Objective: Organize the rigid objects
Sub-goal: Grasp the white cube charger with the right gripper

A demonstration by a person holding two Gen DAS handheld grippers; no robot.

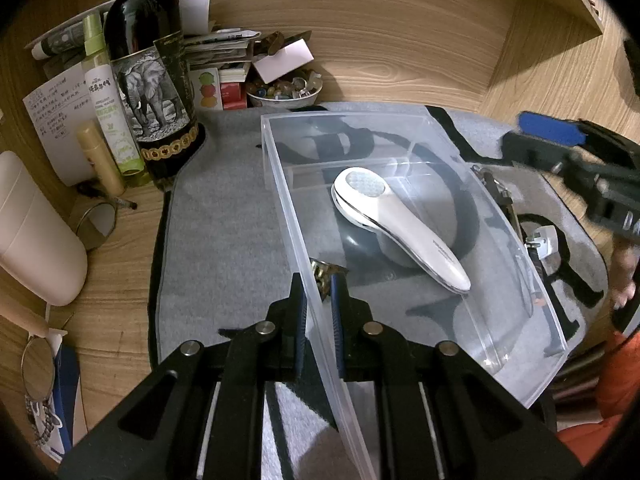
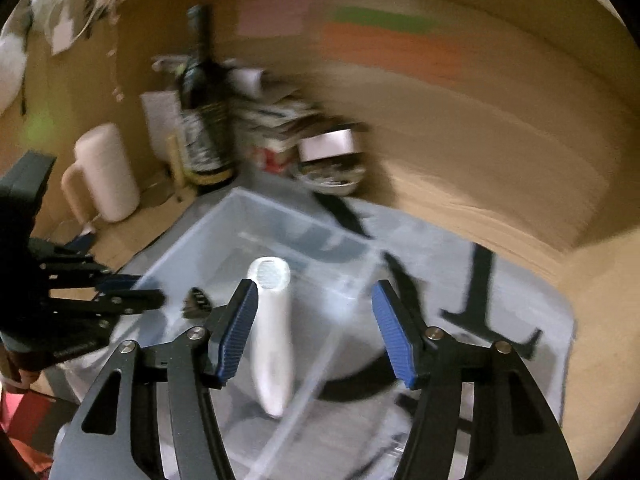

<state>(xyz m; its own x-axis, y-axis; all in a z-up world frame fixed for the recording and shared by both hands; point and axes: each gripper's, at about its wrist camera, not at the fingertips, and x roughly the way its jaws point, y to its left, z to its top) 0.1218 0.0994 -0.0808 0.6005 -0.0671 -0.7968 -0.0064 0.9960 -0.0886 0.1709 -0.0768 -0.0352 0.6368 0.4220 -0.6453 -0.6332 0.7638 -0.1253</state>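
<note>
A clear plastic bin (image 1: pixel 280 184) stands on a grey mat (image 1: pixel 224 232). A white handheld lint shaver (image 1: pixel 400 228) lies inside it. My left gripper (image 1: pixel 319 292) is shut on the bin's left wall near the front corner. A small gold object (image 1: pixel 324 272) lies in the bin just beyond its fingers. My right gripper (image 2: pixel 314 328) is open and empty above the bin (image 2: pixel 224 236), over the shaver (image 2: pixel 272 332); that view is blurred. The right gripper also shows at the right edge of the left wrist view (image 1: pixel 560 148).
A dark wine bottle (image 1: pixel 148 72), a spray bottle (image 1: pixel 108 104), papers and a bowl of small stones (image 1: pixel 284 92) crowd the back left. A white container (image 1: pixel 36 232) and round mirrors (image 1: pixel 96 224) lie at the left. A white plug (image 1: pixel 546 244) lies right of the bin.
</note>
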